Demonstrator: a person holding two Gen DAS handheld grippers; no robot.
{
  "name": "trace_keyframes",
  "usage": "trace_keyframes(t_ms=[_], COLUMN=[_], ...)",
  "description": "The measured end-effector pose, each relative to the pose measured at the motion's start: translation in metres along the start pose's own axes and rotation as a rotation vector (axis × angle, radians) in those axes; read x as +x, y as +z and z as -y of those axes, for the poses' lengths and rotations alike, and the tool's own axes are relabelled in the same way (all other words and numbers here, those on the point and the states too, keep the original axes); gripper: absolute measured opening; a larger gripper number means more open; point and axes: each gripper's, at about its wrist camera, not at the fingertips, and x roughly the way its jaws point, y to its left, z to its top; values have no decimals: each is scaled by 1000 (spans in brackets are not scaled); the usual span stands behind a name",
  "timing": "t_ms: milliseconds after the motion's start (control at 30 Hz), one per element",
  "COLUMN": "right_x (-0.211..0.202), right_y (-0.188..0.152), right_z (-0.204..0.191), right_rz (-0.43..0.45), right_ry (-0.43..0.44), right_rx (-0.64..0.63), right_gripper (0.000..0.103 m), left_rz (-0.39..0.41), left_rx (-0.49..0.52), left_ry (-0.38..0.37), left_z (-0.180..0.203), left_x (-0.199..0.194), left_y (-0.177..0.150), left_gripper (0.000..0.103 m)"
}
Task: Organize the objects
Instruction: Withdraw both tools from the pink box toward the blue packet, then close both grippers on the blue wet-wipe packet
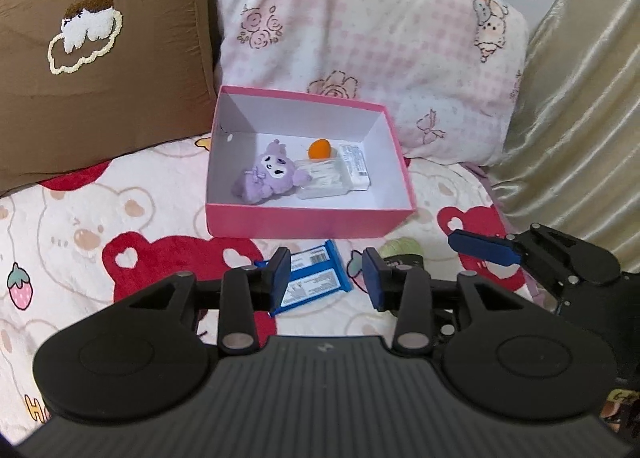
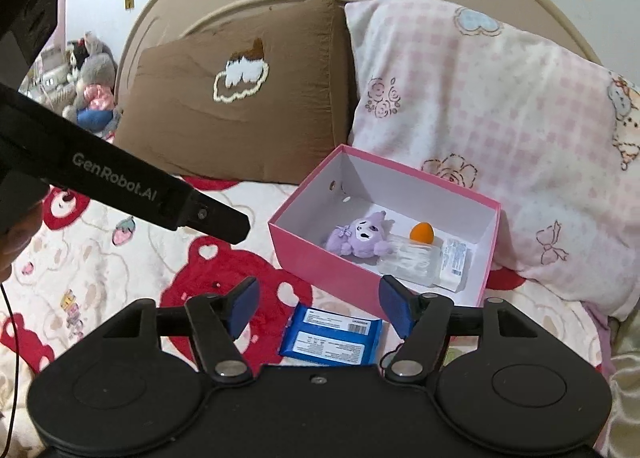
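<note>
Pink box [image 1: 308, 223] on the bed [image 1: 80, 225], already holding a purple plush [image 1: 269, 173], an orange ball [image 1: 319, 148], a clear case [image 1: 324, 177] and a white packet [image 1: 355, 166]. Still out on the blanket: blue packet [image 2: 331, 338], just in front of the box's near wall, plus something green [image 1: 400, 249] beside it, too hidden to name. Probably mid-sort, blue packet looking like the next pick. Right tool [image 2: 319, 308] spread wide and right over it, pinching nothing; left tool [image 1: 327, 278] spread and empty too. Needs a drop straight down, a pinch on the flat wrapper, then a lift over that near wall. Plenty of free floor at the box's front; pillows [image 1: 360, 37] crowding the back.
</note>
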Motion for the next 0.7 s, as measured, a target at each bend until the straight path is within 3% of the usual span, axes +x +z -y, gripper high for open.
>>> trace_keyframes(t_ms=[167, 400, 533, 600, 700], right_x=[-1, 1, 7, 9, 12], right_y=[-16, -31, -39, -42, -48], right_z=[-3, -17, -19, -19, -15], right_rz=[-16, -12, -2, 7, 41], right_ry=[13, 40, 42, 60, 98], right_rx=[-7, -67, -79, -77, -63], right_gripper=[90, 90, 91, 91, 91], left_rz=[-9, 14, -15, -9, -1], left_rx=[-33, -46, -92, -97, -82], left_ry=[-10, 13, -3, -15, -10], left_z=[4, 2, -11, -17, -25], left_x=[-2, -4, 10, 19, 34], left_y=[-12, -27, -40, -49, -64], left_gripper=[41, 53, 61, 72, 75])
